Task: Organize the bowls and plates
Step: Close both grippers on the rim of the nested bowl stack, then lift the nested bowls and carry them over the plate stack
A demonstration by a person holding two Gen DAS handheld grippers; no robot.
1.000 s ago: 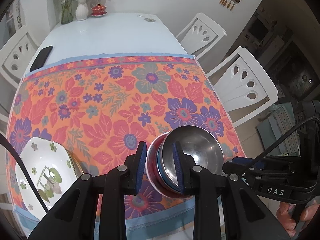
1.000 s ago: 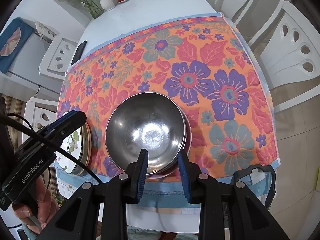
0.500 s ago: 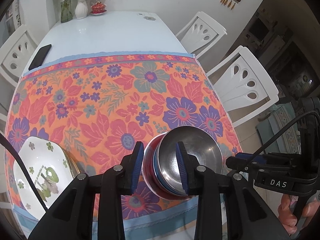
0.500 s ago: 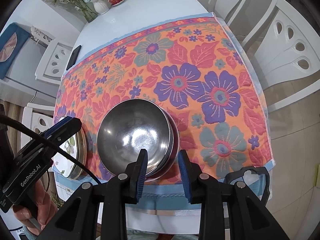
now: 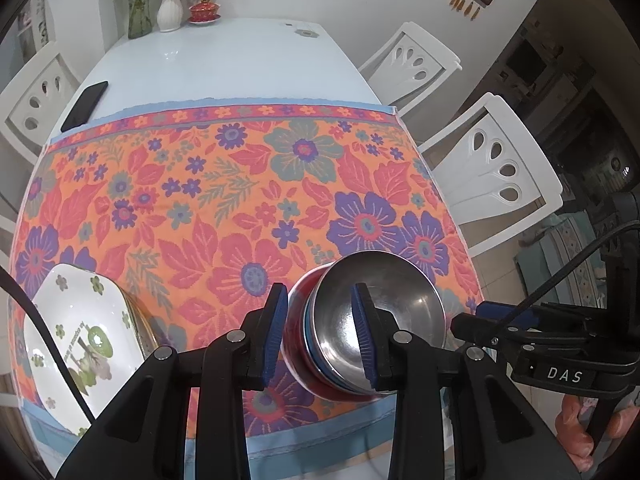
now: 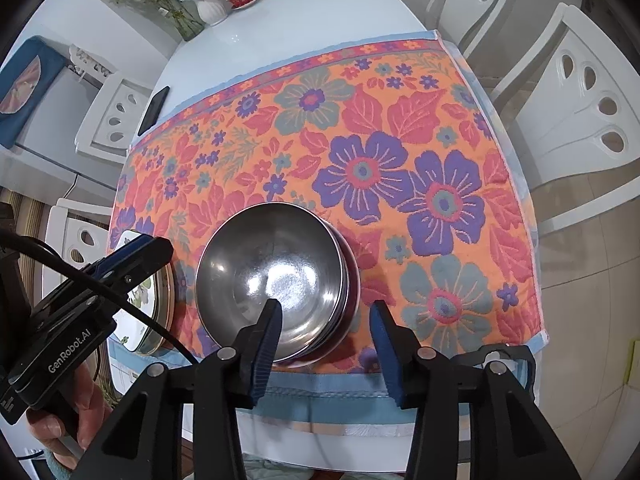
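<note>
A stack of bowls (image 5: 340,340) stands near the front edge of the flowered cloth, with a steel bowl (image 6: 276,276) nested on top of a blue and a red one. My left gripper (image 5: 320,336) straddles the stack's left wall, one pad inside the steel bowl and one outside the red bowl, not visibly pressing. My right gripper (image 6: 326,332) is opening; the stack's near rim lies between its jaws, untouched by the pads. To the left, a white square plate (image 5: 80,332) with green flowers tops a pile of plates.
Near the cloth's far left corner a black phone (image 5: 84,106) lies on the white table (image 5: 224,60). Vases (image 5: 170,4) and a red lidded cup (image 5: 205,10) stand at the far end. White chairs (image 5: 500,172) line both sides. The table's front edge is just below the stack.
The right jaws have spread apart off the steel bowl's near rim. The left jaws widened slightly around the stack's wall. The stack stays in place.
</note>
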